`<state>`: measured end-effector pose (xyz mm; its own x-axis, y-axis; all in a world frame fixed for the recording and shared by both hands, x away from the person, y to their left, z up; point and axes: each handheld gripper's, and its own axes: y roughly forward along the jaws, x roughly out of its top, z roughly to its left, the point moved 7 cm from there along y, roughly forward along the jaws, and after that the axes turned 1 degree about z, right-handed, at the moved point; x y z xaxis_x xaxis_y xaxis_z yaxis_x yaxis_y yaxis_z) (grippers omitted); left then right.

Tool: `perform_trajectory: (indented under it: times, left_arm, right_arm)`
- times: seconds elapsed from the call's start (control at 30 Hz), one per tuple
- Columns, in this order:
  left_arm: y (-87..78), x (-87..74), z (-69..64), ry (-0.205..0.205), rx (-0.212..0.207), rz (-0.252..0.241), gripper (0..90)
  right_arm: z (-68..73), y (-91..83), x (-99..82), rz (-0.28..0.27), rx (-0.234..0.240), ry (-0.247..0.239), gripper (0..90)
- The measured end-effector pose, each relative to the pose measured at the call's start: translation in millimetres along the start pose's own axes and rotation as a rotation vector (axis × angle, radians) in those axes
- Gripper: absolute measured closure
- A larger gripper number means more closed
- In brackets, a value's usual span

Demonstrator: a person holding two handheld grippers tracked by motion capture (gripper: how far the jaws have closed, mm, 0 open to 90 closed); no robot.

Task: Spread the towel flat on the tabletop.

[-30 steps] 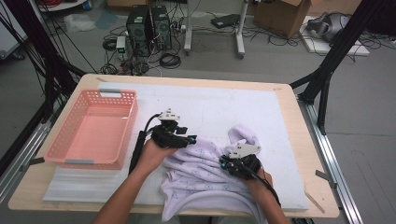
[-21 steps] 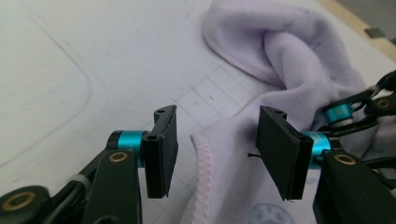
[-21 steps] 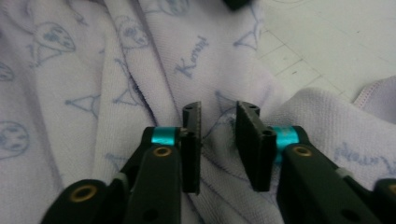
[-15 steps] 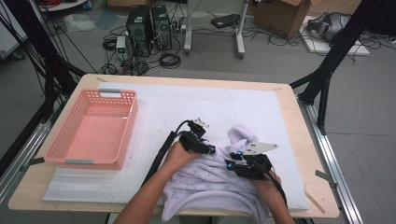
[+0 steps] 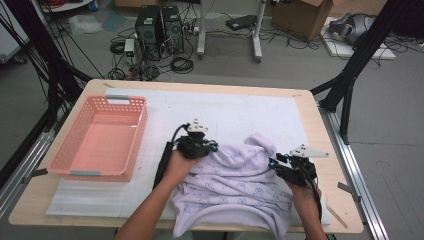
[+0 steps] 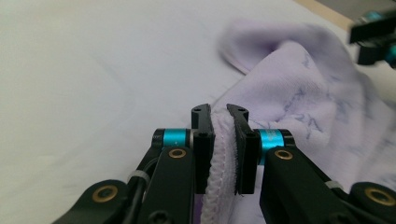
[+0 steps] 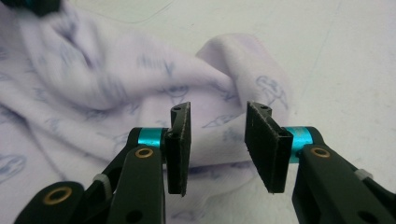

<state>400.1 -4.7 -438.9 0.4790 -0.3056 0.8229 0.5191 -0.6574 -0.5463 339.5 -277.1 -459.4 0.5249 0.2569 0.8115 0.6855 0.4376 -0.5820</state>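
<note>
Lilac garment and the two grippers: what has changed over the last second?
The left gripper has just been closing and now pinches the hem of the lilac garment. The right gripper has slid along the cloth toward the table's right edge, jaws just opening, nothing pinched between them. The garment is spread wider. The pink basket and white mat lie as before.

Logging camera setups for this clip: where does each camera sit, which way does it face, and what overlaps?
High view: fixed above the person's side, looking forward and down on the table, pink basket and lilac garment; both forearms show, with the left gripper and right gripper.
Left gripper view: rides the left gripper, looking along its jaws, which have just been closing and now pinch the garment's hem.
Right gripper view: rides the right gripper, jaws parted over the cloth.
Shared: all three views show the garment.
</note>
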Motion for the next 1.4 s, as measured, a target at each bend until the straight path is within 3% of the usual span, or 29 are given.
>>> perform_trajectory:
  times: [0.17, 0.2, 0.27, 0.33, 0.4, 0.47, 0.53, 0.57, 0.63, 0.7, 0.73, 0.77, 0.8, 0.83, 0.87, 0.93, 0.97, 1.03, 1.07, 1.1, 1.17, 1.2, 1.27, 1.33, 1.4]
  left_arm:
    - [-29.7, 1.4, 53.4, -0.087, 0.224, -0.104, 80.7]
    - [-32.0, -0.5, 58.3, -0.093, 0.236, -0.111, 80.4]
    - [-34.0, -8.2, 64.1, -0.112, 0.226, -0.099, 75.4]
    - [-31.4, -15.0, 65.0, -0.136, 0.199, -0.074, 60.2]
    - [-28.7, -20.2, 65.0, -0.152, 0.181, -0.083, 53.3]
    - [-20.1, -27.9, 63.6, -0.187, 0.144, -0.041, 46.8]
    - [-8.3, -37.4, 60.6, -0.183, 0.119, 0.034, 43.8]
    - [-5.0, -39.5, 59.1, -0.188, 0.112, 0.046, 42.7]
    - [4.2, -45.4, 55.5, -0.170, 0.108, 0.087, 42.7]
    - [7.0, -47.6, 53.8, -0.115, 0.146, 0.087, 47.4]
    - [6.8, -47.7, 53.5, -0.086, 0.165, 0.087, 59.2]
    - [7.0, -46.5, 53.4, -0.100, 0.139, 0.083, 74.4]
    - [6.9, -44.7, 55.3, -0.107, 0.152, 0.081, 76.8]
    - [6.3, -41.3, 58.7, -0.104, 0.174, 0.072, 78.3]
    - [5.5, -37.7, 61.8, -0.108, 0.190, 0.063, 78.7]
    - [1.4, -23.1, 72.7, -0.126, 0.222, 0.013, 78.9]
    - [-0.3, -16.4, 77.7, -0.120, 0.235, -0.007, 79.1]
    - [-1.6, -4.2, 89.4, -0.077, 0.296, -0.044, 79.6]
    - [-1.5, -0.8, 94.4, -0.076, 0.308, -0.059, 79.7]
    - [-0.9, 3.9, 102.1, -0.101, 0.317, -0.073, 79.8]
    - [0.9, 9.6, 109.2, -0.123, 0.320, -0.095, 79.5]
    - [3.1, 11.8, 111.0, -0.132, 0.319, -0.091, 79.3]
    - [4.8, 16.9, 111.6, -0.136, 0.321, -0.104, 77.6]
    - [4.0, 18.9, 110.2, -0.166, 0.317, -0.121, 67.0]
    - [4.3, 14.3, 106.5, -0.187, 0.296, -0.080, 53.6]
  right_arm:
    - [-7.9, 12.6, 7.5, 0.003, -0.019, 0.023, 58.5]
    - [-9.8, 15.4, 9.1, 0.001, -0.023, 0.029, 58.3]
    - [-11.6, 18.0, 11.9, -0.009, -0.019, 0.045, 57.7]
    - [-13.4, 20.2, 16.3, -0.017, -0.020, 0.058, 57.7]
    - [-16.1, 24.3, 21.6, -0.021, -0.012, 0.073, 56.8]
    - [-17.4, 31.5, 27.5, -0.005, 0.002, 0.082, 55.1]
    - [-15.8, 41.9, 32.8, 0.020, 0.025, 0.078, 52.8]
    - [-13.4, 50.3, 34.2, 0.053, 0.045, 0.070, 51.4]
    - [-11.1, 62.7, 33.5, 0.109, 0.062, 0.046, 51.5]
    - [-7.5, 75.8, 29.2, 0.179, 0.073, 0.021, 52.9]
    - [-6.1, 79.2, 27.3, 0.200, 0.078, 0.015, 56.2]
    - [-4.8, 83.2, 24.8, 0.221, 0.089, -0.009, 63.5]
    - [-4.5, 85.7, 24.1, 0.228, 0.073, -0.044, 72.5]
    - [-5.9, 86.4, 26.1, 0.217, 0.085, -0.063, 80.6]
    - [-8.6, 88.3, 28.4, 0.211, 0.092, -0.060, 81.7]
    - [-17.1, 91.8, 34.2, 0.185, 0.066, -0.069, 82.6]
    - [-23.0, 94.4, 40.5, 0.158, 0.053, -0.050, 82.7]
    - [-32.7, 98.8, 53.3, 0.097, 0.022, -0.037, 82.8]
    - [-38.1, 101.8, 59.4, 0.074, -0.003, -0.038, 82.8]
    - [-42.0, 103.9, 63.4, 0.061, -0.008, -0.026, 82.8]
    - [-51.0, 108.2, 75.8, -0.016, -0.028, 0.033, 82.7]
    - [-52.8, 109.7, 78.7, -0.026, -0.038, 0.045, 82.7]
    - [-56.5, 112.4, 85.8, -0.062, -0.088, 0.037, 82.7]
    - [-60.1, 110.9, 90.1, -0.093, -0.137, 0.051, 80.5]
    - [-63.6, 107.5, 93.4, -0.131, -0.160, 0.091, 70.1]
